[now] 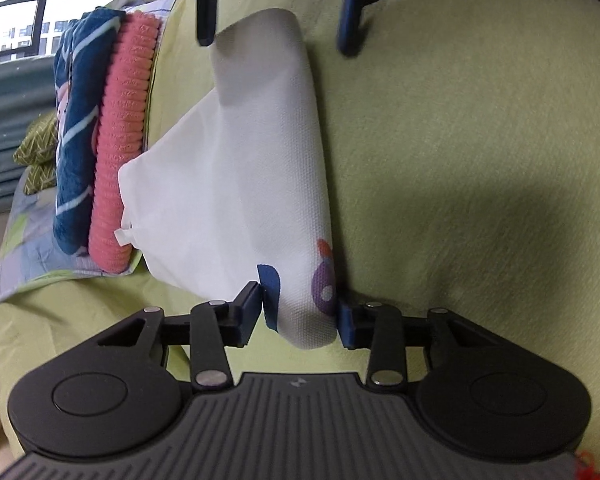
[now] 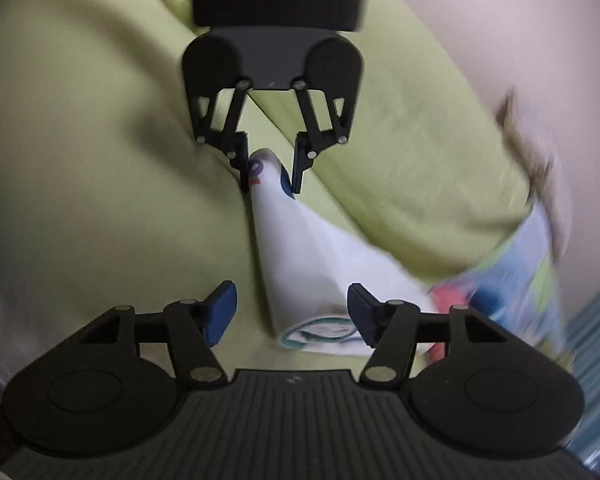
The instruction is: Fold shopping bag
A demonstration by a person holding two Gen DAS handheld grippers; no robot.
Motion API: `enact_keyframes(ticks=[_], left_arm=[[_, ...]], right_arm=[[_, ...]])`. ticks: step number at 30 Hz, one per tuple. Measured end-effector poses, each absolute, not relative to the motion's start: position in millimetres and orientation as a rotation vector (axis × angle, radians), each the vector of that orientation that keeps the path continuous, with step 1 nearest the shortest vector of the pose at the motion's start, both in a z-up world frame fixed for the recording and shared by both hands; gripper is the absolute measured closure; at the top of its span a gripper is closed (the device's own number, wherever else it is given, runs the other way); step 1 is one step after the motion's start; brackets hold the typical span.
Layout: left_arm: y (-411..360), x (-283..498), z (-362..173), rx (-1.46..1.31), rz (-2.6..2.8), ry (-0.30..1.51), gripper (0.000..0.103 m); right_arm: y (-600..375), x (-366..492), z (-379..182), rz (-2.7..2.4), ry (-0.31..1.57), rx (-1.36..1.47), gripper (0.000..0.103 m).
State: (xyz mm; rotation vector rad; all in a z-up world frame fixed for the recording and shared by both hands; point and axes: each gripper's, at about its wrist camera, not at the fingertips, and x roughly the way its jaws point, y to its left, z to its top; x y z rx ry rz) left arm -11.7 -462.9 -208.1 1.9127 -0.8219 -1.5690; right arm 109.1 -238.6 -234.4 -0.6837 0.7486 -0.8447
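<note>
A white fabric shopping bag (image 1: 256, 184) with coloured prints lies folded into a long loose roll on a yellow-green sheet (image 1: 460, 160). My left gripper (image 1: 298, 310) is open, its pads either side of the bag's near printed end. My right gripper (image 2: 292, 312) is open, straddling the bag's other end (image 2: 324, 280); it also shows at the top of the left wrist view (image 1: 278, 36). The left gripper shows in the right wrist view (image 2: 270, 164), astride the far end.
Folded blankets, one pink (image 1: 124, 140) and one dark blue patterned (image 1: 80, 128), lie stacked on a patchwork quilt (image 1: 28, 236) beside the bag. A window (image 1: 32, 4) is behind them. The right wrist view is blurred.
</note>
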Motion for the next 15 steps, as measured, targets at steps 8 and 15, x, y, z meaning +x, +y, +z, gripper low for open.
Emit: enact_keyframes(ticks=[8,15], left_arm=[[-477.4,-5.9,-192.0,1.888,-1.662,-0.634,0.06],[-505.8,-7.3,-158.1,1.71,-1.768,-0.126,0.063]], right_arm=[[-276.9,108.1,-233.0,-0.781,0.76,-0.654,0.063],[-336.8,80.4,-183.5,-0.718,0.668,0.004,0.068]])
